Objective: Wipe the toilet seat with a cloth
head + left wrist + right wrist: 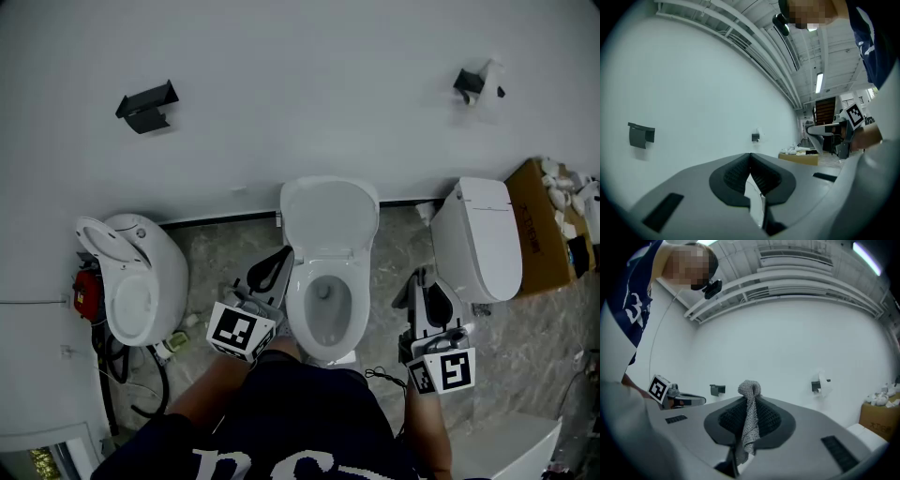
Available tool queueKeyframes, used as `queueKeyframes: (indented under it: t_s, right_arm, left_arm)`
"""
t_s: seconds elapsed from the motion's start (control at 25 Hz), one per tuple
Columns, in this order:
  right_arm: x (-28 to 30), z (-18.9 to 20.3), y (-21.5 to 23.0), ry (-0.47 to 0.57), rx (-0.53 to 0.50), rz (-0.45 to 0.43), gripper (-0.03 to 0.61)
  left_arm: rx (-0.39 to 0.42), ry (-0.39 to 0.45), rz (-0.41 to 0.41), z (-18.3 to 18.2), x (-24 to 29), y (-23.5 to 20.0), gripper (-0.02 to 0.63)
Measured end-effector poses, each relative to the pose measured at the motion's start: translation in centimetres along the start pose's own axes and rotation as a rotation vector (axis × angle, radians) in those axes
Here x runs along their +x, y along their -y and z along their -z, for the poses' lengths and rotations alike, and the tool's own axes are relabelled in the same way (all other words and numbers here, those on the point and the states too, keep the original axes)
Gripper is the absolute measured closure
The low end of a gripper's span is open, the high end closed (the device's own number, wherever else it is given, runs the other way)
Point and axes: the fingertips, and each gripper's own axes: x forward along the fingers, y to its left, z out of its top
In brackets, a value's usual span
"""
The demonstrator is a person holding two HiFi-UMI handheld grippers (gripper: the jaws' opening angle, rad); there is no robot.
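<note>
The white toilet in the middle has its lid [330, 217] up against the wall and its seat [302, 302] down around the bowl. My left gripper [277, 262] hovers beside the seat's left side, jaws closed together with nothing gripped [750, 155]. To the right of the toilet, over the floor, my right gripper [422, 279] is shut on a grey knitted cloth [749, 420]. The cloth bunches above the jaw tips and hangs down between the pads. Both grippers point toward the white wall.
A second toilet [131, 281] with a red part [86, 287] and dark hoses stands at the left. A closed toilet [487, 239] and a cardboard box [540, 225] stand at the right. Two dark holders [147, 105] [472, 82] hang on the wall.
</note>
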Motion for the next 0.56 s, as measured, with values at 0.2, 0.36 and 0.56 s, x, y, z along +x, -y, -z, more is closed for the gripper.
queueKeyframes:
  t_s: [0.2,0.36,0.56]
  right_arm:
    - [-0.3,0.2,-0.2,0.001,0.005,-0.002,0.522]
    - [-0.8,0.5,0.8,0.012,0.036,0.016,0.522]
    - [-0.2,0.2,1.1,0.024,0.032,0.014,0.52]
  left_arm:
    - [0.033,-0.003,-0.005,-0.2,-0.6,0.8,0.6]
    - [0.052,-0.004,-0.009,-0.2,-0.7,1.7,0.6]
    - [0.025,0.018,-0.017,-0.7,-0.8,1.5,0.6]
